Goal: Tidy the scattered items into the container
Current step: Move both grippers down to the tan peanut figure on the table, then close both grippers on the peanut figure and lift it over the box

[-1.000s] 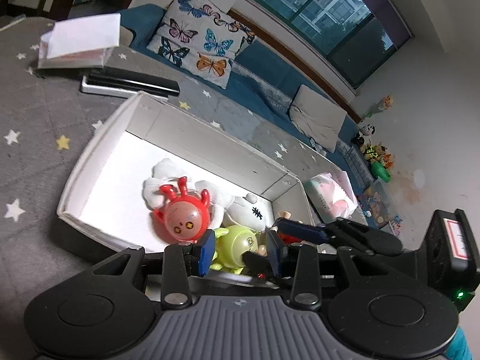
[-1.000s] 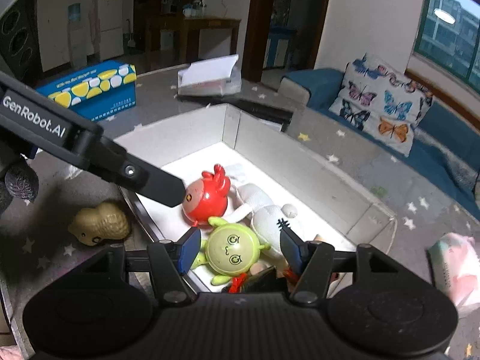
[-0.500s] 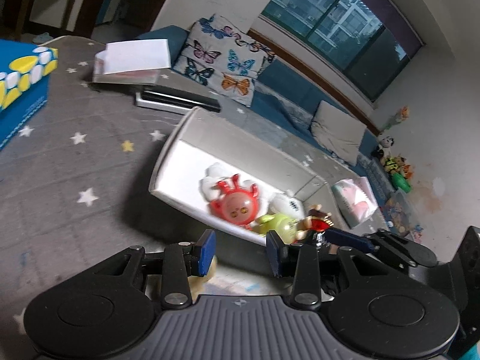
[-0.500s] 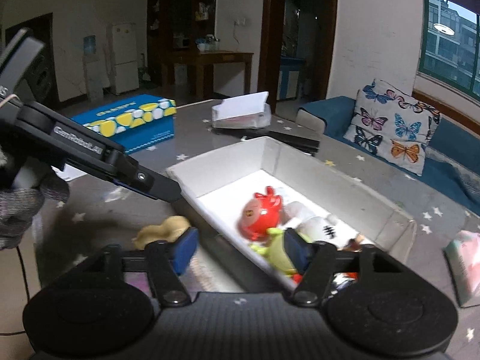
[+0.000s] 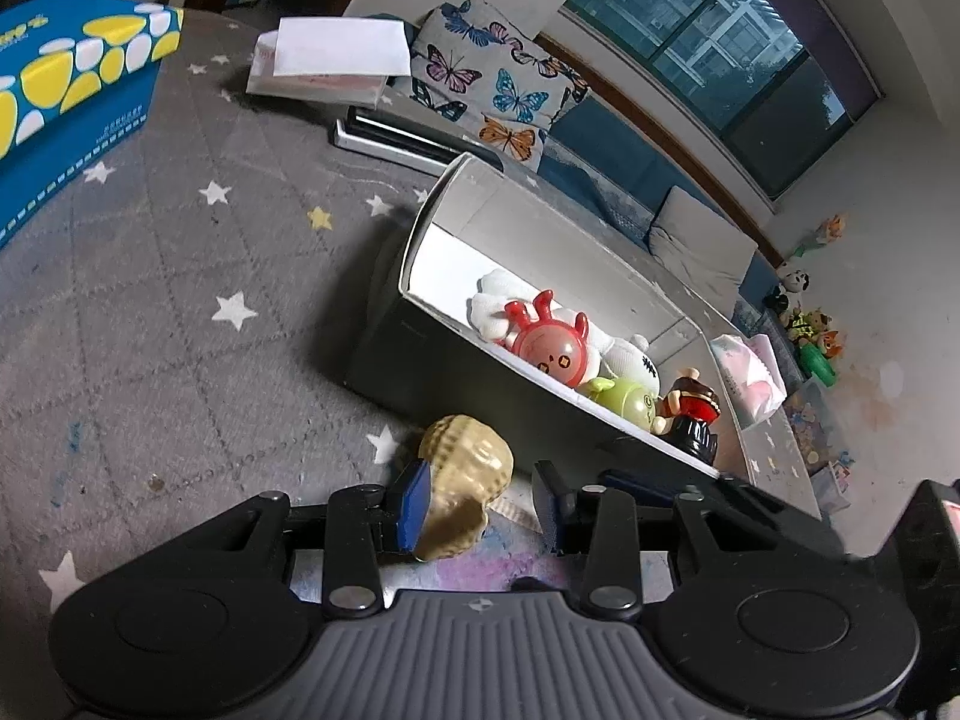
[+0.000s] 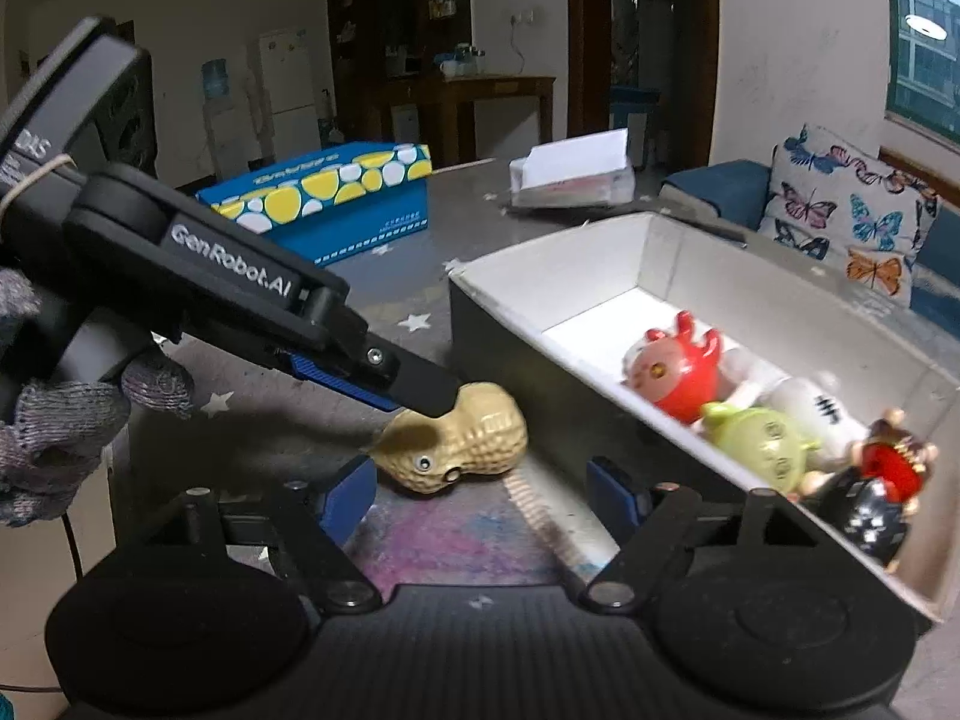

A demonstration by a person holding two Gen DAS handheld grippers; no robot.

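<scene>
A tan peanut toy lies on the grey star cloth in front of the white box. My left gripper is open around the toy: the toy sits against the left pad, and the right pad stands clear of it. In the right wrist view, one of the left gripper's fingers rests over the peanut's top. My right gripper is opening, and the peanut lies just ahead of its tips, untouched. Inside the box are a red round toy, a green toy, a white plush and a dark figure.
A blue and yellow tissue box stands at the far left. Behind the white box are a clear box holding white paper and a flat dark device. A pink packet lies past the box. A gloved hand holds the left gripper.
Both grippers drew back from above the box and sank to the cloth in front of it. The peanut now sits between the left fingers. The right jaws have widened.
</scene>
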